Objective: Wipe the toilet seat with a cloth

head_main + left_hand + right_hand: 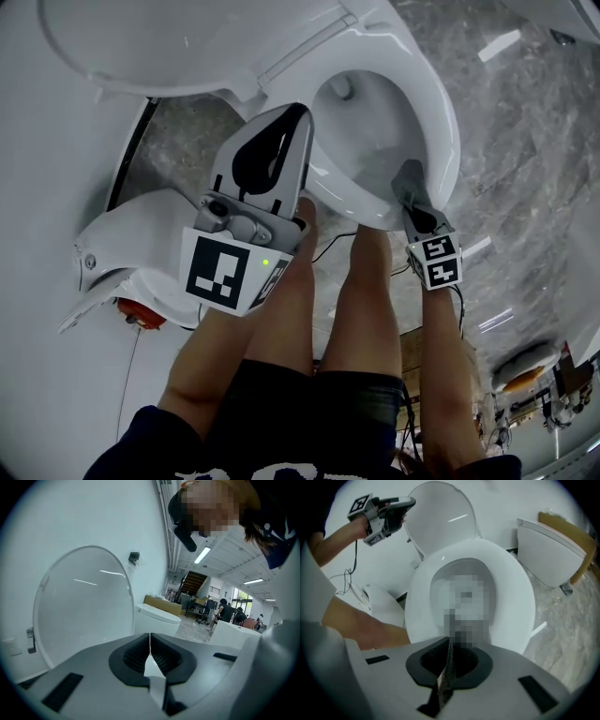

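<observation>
Right hand-held gripper clamped on grey cloth, apparently on toilet seat at 5 o'clock in head view; left hand-held gripper closed, empty, aloft; wipe apparently underway, ring's remainder likely left.

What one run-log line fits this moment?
left claw: shut, empty, in air | right claw: shut on cloth | cloth: at seat rim | lid: up
</observation>
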A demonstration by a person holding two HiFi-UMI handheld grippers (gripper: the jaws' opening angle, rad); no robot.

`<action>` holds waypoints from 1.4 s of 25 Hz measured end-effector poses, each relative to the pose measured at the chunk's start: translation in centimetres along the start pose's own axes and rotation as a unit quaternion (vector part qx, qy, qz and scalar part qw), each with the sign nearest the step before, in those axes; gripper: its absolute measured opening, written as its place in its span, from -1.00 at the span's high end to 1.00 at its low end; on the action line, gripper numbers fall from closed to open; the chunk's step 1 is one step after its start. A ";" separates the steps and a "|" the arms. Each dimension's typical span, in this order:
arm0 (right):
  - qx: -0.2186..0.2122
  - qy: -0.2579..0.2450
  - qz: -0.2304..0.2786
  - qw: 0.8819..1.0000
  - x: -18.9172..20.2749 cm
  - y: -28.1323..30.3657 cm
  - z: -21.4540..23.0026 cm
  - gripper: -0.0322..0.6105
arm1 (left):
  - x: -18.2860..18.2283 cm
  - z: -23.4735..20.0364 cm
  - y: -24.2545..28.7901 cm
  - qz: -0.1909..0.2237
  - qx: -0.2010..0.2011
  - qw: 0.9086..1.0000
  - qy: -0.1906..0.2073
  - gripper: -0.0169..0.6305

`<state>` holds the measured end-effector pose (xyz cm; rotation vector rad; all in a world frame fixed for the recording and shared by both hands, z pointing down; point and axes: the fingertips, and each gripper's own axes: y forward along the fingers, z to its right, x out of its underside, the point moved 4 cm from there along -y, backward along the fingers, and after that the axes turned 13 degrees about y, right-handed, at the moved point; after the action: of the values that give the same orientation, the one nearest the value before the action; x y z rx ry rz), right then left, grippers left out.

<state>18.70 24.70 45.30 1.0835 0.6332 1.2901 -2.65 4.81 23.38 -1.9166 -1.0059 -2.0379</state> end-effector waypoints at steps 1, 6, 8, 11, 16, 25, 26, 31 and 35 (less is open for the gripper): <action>-0.017 0.016 0.005 1.000 0.4 0.2 -0.9 0.84 | -0.1 0.1 -0.1 0.000 -0.002 1.000 0.000 0.87; -0.117 0.057 0.011 0.991 1.9 2.8 -8.3 0.84 | -0.1 0.7 -0.2 0.000 -0.011 1.000 0.002 0.87; -0.141 0.032 -0.022 0.989 2.8 4.2 -10.8 0.84 | 0.0 1.0 -0.1 -0.003 -0.011 1.000 0.003 0.87; -0.140 -0.002 -0.034 0.990 3.5 4.2 -11.1 0.84 | 0.4 1.8 0.1 -0.007 -0.005 1.000 0.007 0.87; -0.123 -0.002 -0.011 0.992 3.1 1.5 -6.7 0.84 | 0.9 2.8 0.2 -0.009 -0.008 1.000 0.000 0.87; -0.033 0.030 0.039 0.998 1.5 -1.6 2.4 0.84 | 0.5 3.6 0.5 -0.003 -0.020 1.000 -0.005 0.87; -0.046 0.035 0.036 0.998 1.9 -1.2 1.6 0.84 | 0.5 3.7 0.6 -0.003 -0.022 1.000 -0.005 0.87; -0.143 0.027 0.001 0.989 2.3 1.8 -6.0 0.84 | 0.1 4.1 0.9 -0.001 -0.029 1.000 -0.002 0.87; -0.166 -0.039 -0.028 0.985 2.5 2.7 -8.9 0.84 | 0.3 4.7 1.0 -0.006 -0.031 1.000 0.000 0.87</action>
<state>10.27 29.38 44.63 0.8310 0.3693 1.2459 1.68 6.83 23.78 -1.9455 -0.9686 -2.0983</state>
